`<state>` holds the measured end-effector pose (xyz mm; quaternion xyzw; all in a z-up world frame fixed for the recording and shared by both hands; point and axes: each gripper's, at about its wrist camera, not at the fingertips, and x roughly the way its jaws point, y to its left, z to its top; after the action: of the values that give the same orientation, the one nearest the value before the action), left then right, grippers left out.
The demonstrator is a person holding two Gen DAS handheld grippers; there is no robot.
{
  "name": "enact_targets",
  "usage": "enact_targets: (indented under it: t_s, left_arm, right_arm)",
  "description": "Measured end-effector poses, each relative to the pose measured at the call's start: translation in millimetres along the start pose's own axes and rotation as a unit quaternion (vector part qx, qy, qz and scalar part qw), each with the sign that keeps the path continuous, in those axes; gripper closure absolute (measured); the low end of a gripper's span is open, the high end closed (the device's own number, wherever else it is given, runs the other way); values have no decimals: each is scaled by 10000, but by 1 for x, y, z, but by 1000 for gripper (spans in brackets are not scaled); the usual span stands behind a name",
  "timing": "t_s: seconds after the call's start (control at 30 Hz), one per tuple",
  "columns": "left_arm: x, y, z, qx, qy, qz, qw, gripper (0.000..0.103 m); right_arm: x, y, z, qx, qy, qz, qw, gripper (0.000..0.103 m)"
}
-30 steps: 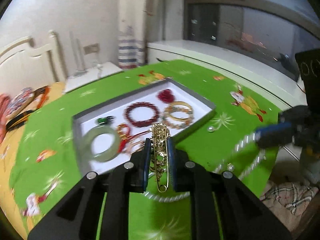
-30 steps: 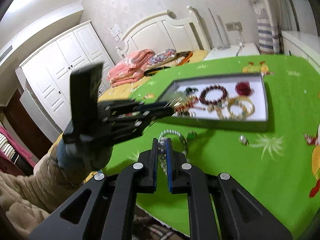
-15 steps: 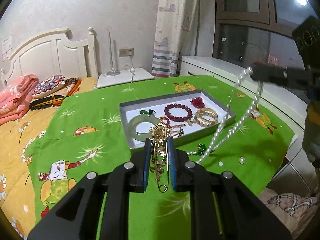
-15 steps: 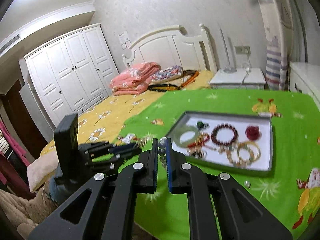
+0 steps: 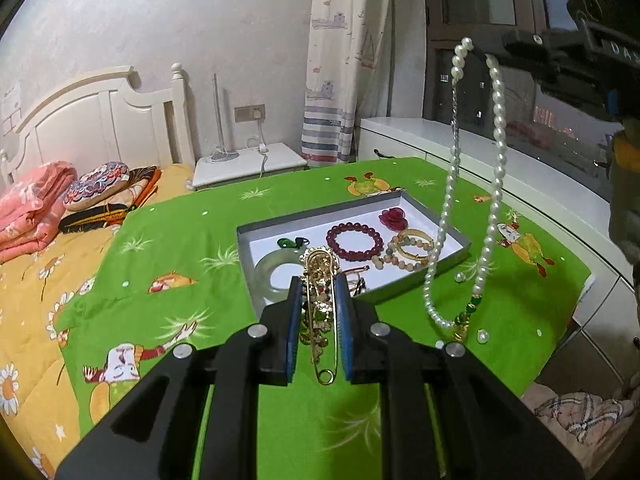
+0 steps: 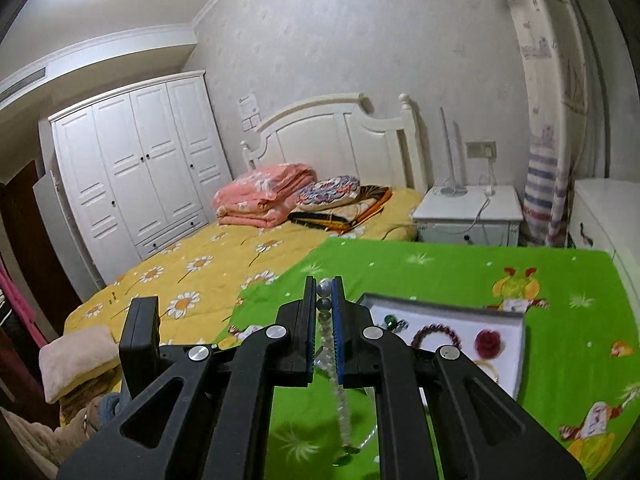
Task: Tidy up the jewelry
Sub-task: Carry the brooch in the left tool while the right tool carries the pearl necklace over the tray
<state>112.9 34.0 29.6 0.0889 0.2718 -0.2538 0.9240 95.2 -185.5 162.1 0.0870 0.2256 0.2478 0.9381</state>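
My left gripper (image 5: 318, 280) is shut on a gold brooch pin (image 5: 320, 300) and holds it above the near edge of the grey jewelry tray (image 5: 448, 252). The tray holds a jade bangle (image 5: 272, 276), a red bead bracelet (image 5: 354, 240), a red rose piece (image 5: 394, 218) and gold bangles (image 5: 416, 242). My right gripper (image 6: 324, 286) is shut on a white pearl necklace (image 5: 494, 168), which hangs high from it, right of the tray. The pearls show between its fingers (image 6: 324, 300). The tray also shows in the right wrist view (image 6: 520, 356).
The tray lies on a green cloth (image 5: 180, 240) over a yellow bed cover (image 6: 200, 264). Loose pearls (image 5: 482, 336) lie on the cloth near the right edge. Folded bedding (image 6: 264, 196) sits by the headboard. A white nightstand (image 6: 468, 212) and wardrobe (image 6: 136, 168) stand behind.
Both grippers rose. My right gripper lifted the pearl necklace off the cloth until it hangs free. My left gripper kept the brooch and pulled back from the tray.
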Motion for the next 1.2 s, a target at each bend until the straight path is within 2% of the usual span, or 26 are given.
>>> enact_targets:
  t_s: [0.3,0.57,1.1,1.2]
  left_arm:
    - [26,-8,33,194,91,-36,9998,86]
    - [70,-8,56,177,353,-5,9992,86]
    - [136,0,60,-143,725,-59,9972,86]
    - [149,-2,57,-175,835,-84,9963,86]
  right_arm:
    - [4,-23,25,-66,-87,-386,9992,94]
    - [34,-50,42,-128,82,-718,9973,94]
    - [75,-72,43,-165,320,-696,9969,94]
    - [89,-83,29,-138,595,-708,9956,94]
